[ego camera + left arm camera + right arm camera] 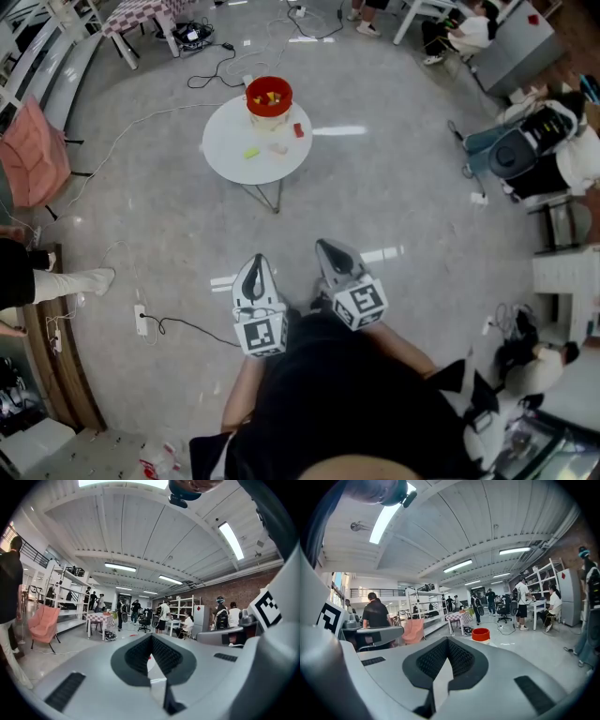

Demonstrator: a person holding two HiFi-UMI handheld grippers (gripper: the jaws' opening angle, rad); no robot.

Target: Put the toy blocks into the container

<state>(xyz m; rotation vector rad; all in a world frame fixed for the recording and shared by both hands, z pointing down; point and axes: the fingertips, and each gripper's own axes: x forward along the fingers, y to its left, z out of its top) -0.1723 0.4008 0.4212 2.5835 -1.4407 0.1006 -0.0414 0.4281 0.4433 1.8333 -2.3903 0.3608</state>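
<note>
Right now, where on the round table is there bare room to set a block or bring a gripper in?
Free: the near half of the table, between the blocks and the near rim, and the left side past the green block. Crowded: the far edge by the container, with the red block close beside it, and the pale block mid-table.

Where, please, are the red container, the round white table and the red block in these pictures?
red container (269, 112): head view, on its outer wall.
round white table (230, 131): head view, on bare tabletop.
red block (299, 130): head view, on its middle.
</note>
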